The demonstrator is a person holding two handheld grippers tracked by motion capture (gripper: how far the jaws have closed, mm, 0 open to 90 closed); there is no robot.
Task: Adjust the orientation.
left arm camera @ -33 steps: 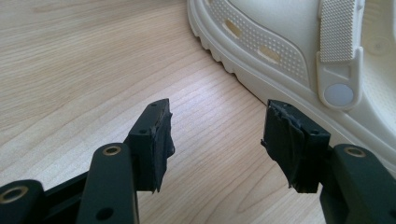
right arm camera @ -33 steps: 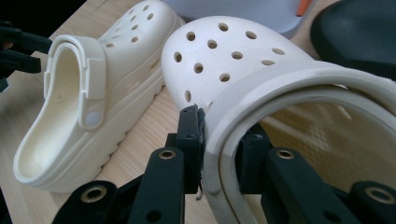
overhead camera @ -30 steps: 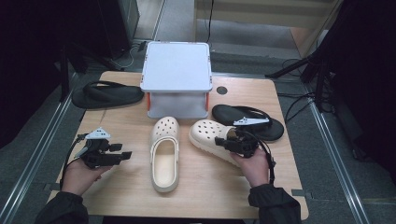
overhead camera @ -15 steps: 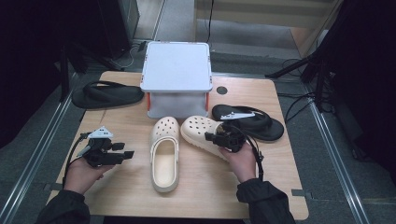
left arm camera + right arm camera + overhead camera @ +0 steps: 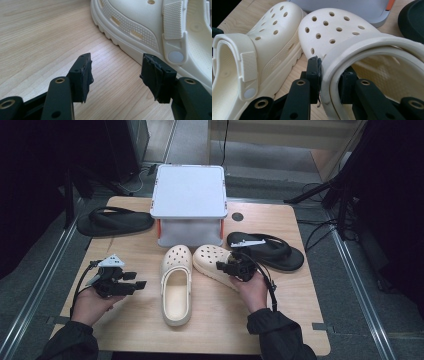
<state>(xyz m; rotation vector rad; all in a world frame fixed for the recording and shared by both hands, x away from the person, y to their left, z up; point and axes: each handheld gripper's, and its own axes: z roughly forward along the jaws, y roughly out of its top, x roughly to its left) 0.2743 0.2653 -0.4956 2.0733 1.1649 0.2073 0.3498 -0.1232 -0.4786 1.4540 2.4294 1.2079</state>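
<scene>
In the right gripper view, the right gripper (image 5: 329, 82) is seen clenched on the side wall of the right cream clog (image 5: 352, 50), one jaw outside and one inside the opening; the pinch is best kept firm while that clog is drawn level beside the left cream clog (image 5: 257, 57) at centre frame. The high view adds the left gripper (image 5: 131, 286), released and idle at lower left, and farther back the grey lidded box (image 5: 189, 195) and two black flip-flops (image 5: 265, 251).

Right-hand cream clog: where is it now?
High view: the right-hand cream clog lies at table centre, toe beside the other cream clog, in front of the grey box, its wall clamped in the right gripper.
</scene>
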